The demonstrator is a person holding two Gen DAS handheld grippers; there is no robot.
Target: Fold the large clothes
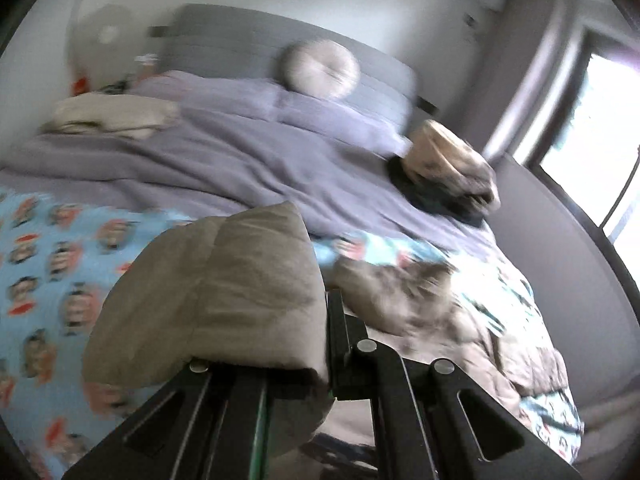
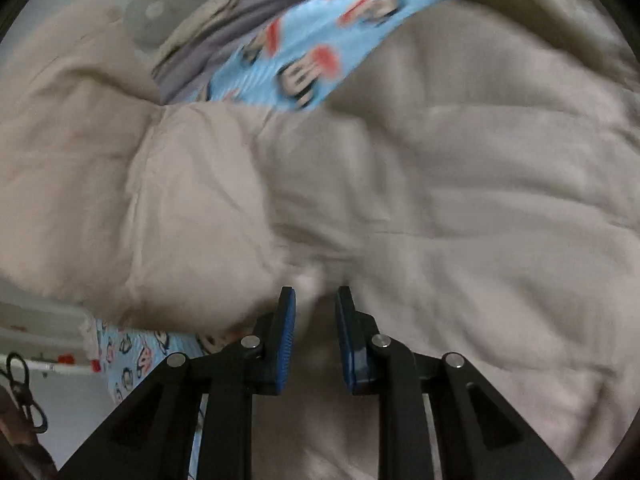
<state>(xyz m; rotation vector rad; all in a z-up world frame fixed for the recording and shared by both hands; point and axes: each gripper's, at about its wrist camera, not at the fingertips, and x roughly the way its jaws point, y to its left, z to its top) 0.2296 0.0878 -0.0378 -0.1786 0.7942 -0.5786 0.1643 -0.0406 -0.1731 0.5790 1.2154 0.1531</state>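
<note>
A large beige quilted garment (image 2: 460,184) lies spread over the bed and fills the right wrist view. My right gripper (image 2: 316,304) points down into it, and a raised ridge of the fabric fills the gap between its blue pads (image 2: 287,332). In the left wrist view my left gripper (image 1: 327,308) is shut on a thick folded corner of the same beige fabric (image 1: 224,288), held up above the bed. That fold hides the left finger; only the right finger (image 1: 338,320) shows. More of the garment (image 1: 440,304) trails down to the right.
Under the garment lies a blue monkey-print blanket (image 1: 52,264) on a bed with a grey-purple duvet (image 1: 224,160). A round cushion (image 1: 320,68) leans on the headboard. A clothes pile (image 1: 448,168) sits at the bed's right edge, folded cream cloth (image 1: 112,116) at the far left. Window (image 1: 592,136) at right.
</note>
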